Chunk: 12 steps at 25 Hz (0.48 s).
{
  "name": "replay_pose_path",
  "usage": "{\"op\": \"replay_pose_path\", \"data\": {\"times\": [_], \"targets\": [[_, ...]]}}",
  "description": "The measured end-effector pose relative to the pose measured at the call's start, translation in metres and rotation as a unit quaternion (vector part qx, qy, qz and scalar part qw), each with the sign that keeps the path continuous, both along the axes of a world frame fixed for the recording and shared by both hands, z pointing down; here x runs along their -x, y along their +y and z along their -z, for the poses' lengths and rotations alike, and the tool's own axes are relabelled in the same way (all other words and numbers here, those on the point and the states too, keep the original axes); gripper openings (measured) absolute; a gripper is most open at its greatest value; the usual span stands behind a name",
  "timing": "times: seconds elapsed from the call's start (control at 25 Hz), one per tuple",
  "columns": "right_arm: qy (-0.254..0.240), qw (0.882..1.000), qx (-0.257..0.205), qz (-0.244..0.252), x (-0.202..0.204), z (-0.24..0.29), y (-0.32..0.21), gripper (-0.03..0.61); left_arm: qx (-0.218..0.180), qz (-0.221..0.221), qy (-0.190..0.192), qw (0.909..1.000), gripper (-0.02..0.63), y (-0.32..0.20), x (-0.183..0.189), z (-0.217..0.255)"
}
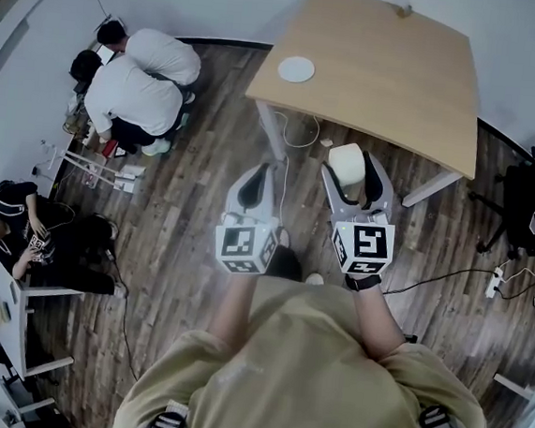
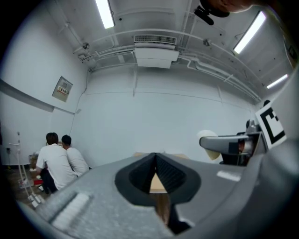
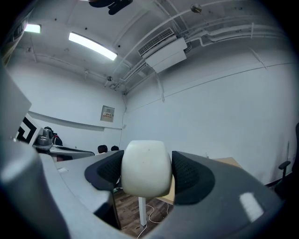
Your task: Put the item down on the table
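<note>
The right hand-held gripper (image 1: pixel 351 172) clamps the cream item (image 3: pixel 145 168) in mid-air, short of the tabletop (image 1: pixel 385 69) ahead of it. The left hand-held gripper (image 2: pixel 155 169) beside it is closed and empty. Nothing is set down yet; reaching the tabletop and releasing are left.

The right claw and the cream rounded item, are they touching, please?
Touching. The right gripper view shows the right claw clamped on both sides of the cream rounded item.
</note>
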State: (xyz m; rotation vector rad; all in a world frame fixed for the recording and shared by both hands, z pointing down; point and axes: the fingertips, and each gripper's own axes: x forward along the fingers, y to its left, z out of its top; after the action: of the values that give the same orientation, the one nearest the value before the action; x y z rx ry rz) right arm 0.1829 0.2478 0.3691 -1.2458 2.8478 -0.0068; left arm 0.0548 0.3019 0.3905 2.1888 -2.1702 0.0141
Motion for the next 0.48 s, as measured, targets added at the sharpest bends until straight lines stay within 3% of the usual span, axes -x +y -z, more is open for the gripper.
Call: {"op": "replay_pose_path", "data": {"times": [0.24, 0.48], "targets": [[0.009, 1.0, 0.008, -0.01, 0.011, -0.015, -0.027, 0.327, 0.013, -0.003, 0.016, 0.9998, 0.003, -0.035, 0.019, -0.02], [0.021, 0.999, 0.014, -0.033, 0.035, -0.021, -0.087, 0.327, 0.013, -0.019, 0.023, 0.9995, 0.003, -0.097, 0.051, -0.025]]}}
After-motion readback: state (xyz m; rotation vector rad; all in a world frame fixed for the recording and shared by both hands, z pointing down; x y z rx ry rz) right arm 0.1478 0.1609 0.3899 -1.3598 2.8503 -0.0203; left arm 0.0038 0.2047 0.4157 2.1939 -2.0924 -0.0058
